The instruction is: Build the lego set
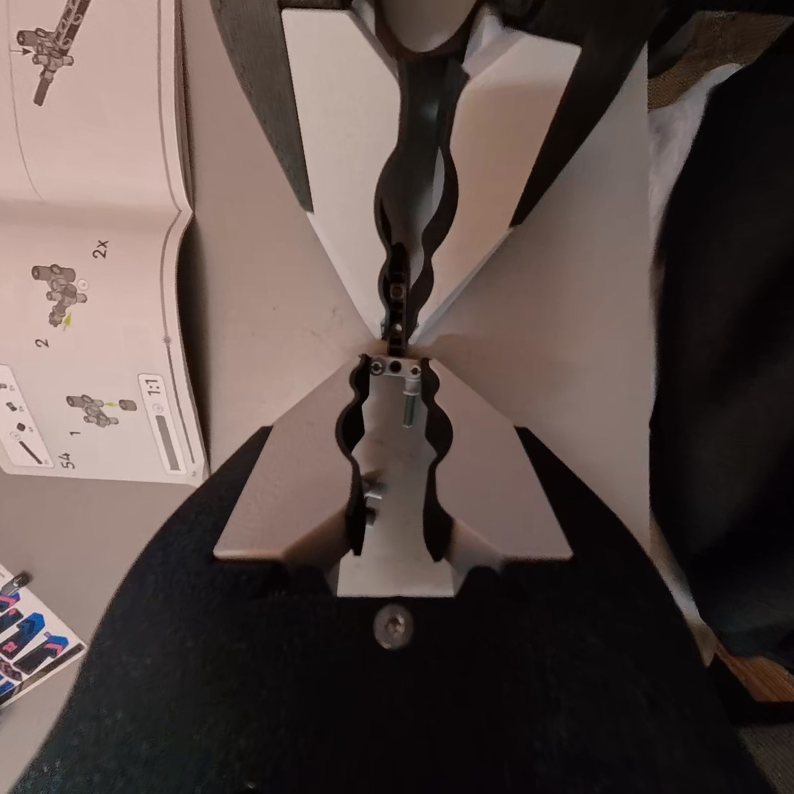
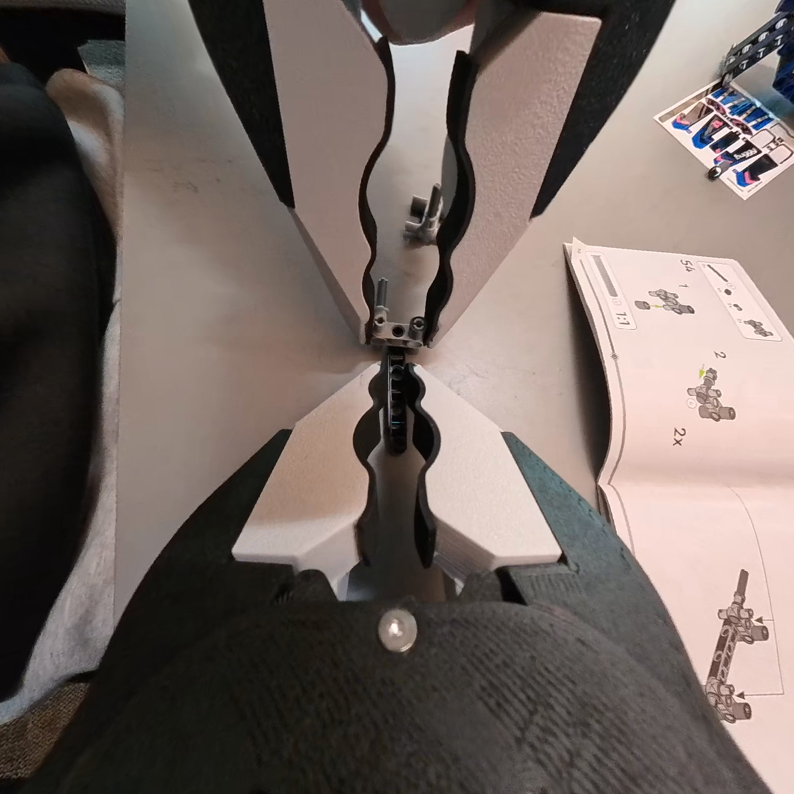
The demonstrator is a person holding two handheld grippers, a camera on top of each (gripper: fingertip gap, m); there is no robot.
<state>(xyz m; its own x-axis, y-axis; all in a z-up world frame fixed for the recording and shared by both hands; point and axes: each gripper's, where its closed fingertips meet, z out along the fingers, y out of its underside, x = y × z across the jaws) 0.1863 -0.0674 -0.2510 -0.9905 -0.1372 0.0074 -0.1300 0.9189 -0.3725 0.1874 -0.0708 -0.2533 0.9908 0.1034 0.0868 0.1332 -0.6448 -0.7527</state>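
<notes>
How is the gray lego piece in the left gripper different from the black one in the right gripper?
The gray piece is short and light, with a gray pin hanging off one end; the black beam is longer, dark, and bare. The gray piece lies crosswise between the left gripper fingertips, while the black beam runs lengthwise along the right gripper fingers. Both have round holes, are clamped at the tips, and meet end to side.

A pale grey table (image 2: pixel 537 180) carries an open instruction booklet (image 2: pixel 670 429), a sticker sheet (image 2: pixel 730 142) and a small grey piece (image 2: pixel 423 217).
</notes>
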